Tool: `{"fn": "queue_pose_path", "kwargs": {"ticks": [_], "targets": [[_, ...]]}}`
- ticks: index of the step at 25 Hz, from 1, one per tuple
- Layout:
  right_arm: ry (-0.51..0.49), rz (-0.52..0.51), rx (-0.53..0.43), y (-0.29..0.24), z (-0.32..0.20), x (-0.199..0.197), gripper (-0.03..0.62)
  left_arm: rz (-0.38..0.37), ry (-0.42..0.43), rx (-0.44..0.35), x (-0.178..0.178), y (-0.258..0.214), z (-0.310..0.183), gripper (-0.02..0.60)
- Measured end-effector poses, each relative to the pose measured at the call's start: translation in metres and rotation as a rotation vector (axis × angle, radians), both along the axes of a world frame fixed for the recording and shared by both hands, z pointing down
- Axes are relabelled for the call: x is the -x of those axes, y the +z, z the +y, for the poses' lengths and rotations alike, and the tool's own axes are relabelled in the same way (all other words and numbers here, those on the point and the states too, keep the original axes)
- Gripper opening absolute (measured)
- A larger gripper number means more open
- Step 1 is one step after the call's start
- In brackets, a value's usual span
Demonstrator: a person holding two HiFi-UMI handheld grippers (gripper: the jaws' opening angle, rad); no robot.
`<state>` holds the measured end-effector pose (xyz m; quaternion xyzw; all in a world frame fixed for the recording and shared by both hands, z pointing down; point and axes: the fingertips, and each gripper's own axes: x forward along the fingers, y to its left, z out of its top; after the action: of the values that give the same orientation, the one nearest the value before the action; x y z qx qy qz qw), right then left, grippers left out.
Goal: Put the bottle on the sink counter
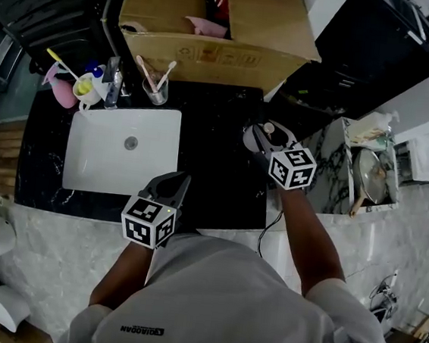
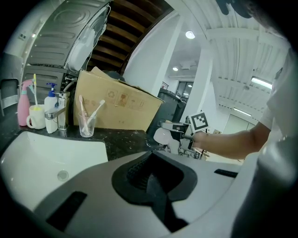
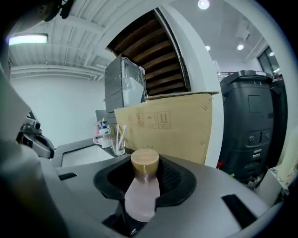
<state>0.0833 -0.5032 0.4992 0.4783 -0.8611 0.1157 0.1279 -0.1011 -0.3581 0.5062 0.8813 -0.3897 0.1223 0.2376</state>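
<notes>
Nearest me, my left gripper [image 1: 179, 186] sits at the counter's front edge, jaws closed on nothing. Beyond it, my right gripper [image 1: 264, 136] clamps the pale bottle [image 3: 142, 195] over the black sink counter [image 1: 216, 159], right of the basin [image 1: 94, 158]; cardboard box [image 1: 212, 52] behind

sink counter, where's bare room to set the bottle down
Free: the black counter right of the basin, in front of the cardboard box. Crowded: back left, round the faucet, mug and toothbrush glass.

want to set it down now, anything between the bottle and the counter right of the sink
Nothing visible: the bottle in the right gripper is over bare black counter; toothbrush glass stands well left.
</notes>
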Motion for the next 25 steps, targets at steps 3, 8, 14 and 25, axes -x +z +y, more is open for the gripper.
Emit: {"fn": "queue_pose_path", "kwargs": {"ticks": [3, 8, 14, 25], "targets": [[-0.002, 0.016, 0.014, 0.009, -0.019, 0.003, 0.152, 0.004, -0.007, 0.008, 0.006, 0.001, -0.005, 0.012], [0.007, 0.045, 0.041, 0.028, -0.048, 0.007, 0.152, -0.003, -0.029, 0.03, 0.02, 0.009, -0.014, 0.012], [0.035, 0.064, 0.044, 0.041, -0.082, 0.003, 0.152, -0.017, -0.042, 0.045, 0.031, 0.012, -0.023, 0.012], [0.084, 0.077, 0.045, 0.051, -0.128, -0.008, 0.152, -0.028, -0.07, 0.07, 0.047, 0.018, -0.032, 0.012]]}}
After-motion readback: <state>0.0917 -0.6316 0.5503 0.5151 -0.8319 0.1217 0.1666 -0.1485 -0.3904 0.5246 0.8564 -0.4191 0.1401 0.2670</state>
